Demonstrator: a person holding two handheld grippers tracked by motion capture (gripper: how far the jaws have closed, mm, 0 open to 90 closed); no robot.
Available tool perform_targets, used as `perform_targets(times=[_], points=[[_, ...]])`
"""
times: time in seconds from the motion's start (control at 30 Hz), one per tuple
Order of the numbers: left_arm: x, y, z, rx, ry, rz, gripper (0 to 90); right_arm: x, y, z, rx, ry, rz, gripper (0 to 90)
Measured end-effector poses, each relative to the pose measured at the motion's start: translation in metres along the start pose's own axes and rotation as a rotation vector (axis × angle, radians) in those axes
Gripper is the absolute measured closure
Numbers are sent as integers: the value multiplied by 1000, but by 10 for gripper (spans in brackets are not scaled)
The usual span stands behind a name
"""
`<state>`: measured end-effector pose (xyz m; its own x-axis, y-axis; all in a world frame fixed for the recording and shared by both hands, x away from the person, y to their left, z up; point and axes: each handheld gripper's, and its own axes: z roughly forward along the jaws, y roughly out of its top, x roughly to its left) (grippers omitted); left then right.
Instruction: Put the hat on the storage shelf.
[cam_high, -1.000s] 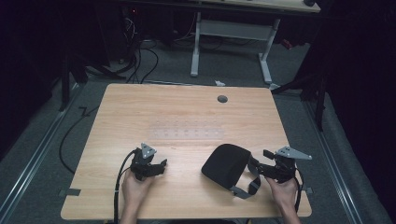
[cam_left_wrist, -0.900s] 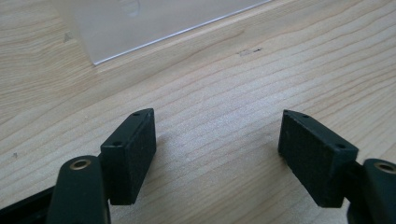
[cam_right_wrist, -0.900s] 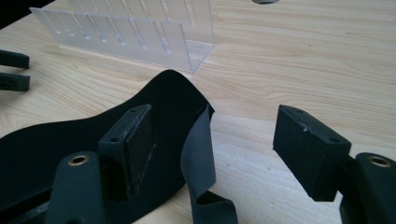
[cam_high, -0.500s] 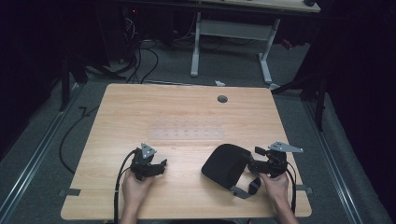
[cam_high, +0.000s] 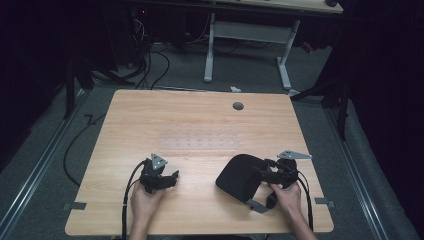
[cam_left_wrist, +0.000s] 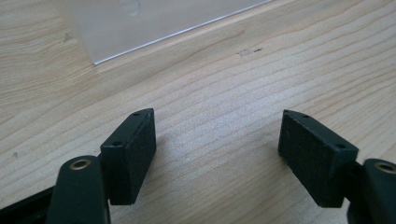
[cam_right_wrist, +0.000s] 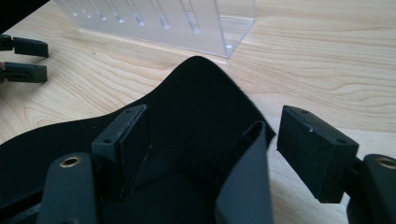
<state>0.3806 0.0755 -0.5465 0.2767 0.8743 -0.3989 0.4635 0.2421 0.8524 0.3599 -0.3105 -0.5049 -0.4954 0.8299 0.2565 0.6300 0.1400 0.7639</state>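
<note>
A black padded eye mask (cam_high: 238, 176) with a grey strap (cam_high: 255, 205) lies on the wooden table (cam_high: 200, 112) at the front right. My right gripper (cam_high: 261, 173) reaches over the mask's right edge, pointing left. In the right gripper view the mask (cam_right_wrist: 196, 107) and its strap (cam_right_wrist: 245, 186) lie between the jaws of that gripper (cam_right_wrist: 212, 149); the jaws have just been opening and stand wide, pads off the fabric. My left gripper (cam_high: 173, 178) rests at the front left, open (cam_left_wrist: 217, 149) over bare wood.
A clear slotted acrylic rack (cam_high: 200, 140) stands mid-table, just beyond both grippers, and appears in both gripper views (cam_left_wrist: 140, 23) (cam_right_wrist: 163, 18). A round cable hole (cam_high: 238, 106) sits near the far edge. Floor cables and another desk's legs lie beyond.
My right hand has moved left and a little down, bringing its jaws over the mask's right edge. The left hand has stayed put.
</note>
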Motion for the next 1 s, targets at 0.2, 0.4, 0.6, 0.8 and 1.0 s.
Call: perform_targets(times=[0.2, 0.4, 0.6, 0.8, 1.0], points=[[0, 0, 0, 0, 0, 0, 279, 2, -1, 8, 17, 41, 11, 310], [0, 0, 0, 1, -1, 0, 279, 2, -3, 17, 43, 76, 7, 394], [0, 0, 0, 4, -3, 6, 275, 1, -5, 20, 57, 83, -20, 496], [0, 0, 0, 5, -3, 6, 273, 2, -5, 20, 58, 132, -42, 639], [0, 0, 0, 5, -3, 6, 273, 5, -6, 21, 50, 194, -50, 748]])
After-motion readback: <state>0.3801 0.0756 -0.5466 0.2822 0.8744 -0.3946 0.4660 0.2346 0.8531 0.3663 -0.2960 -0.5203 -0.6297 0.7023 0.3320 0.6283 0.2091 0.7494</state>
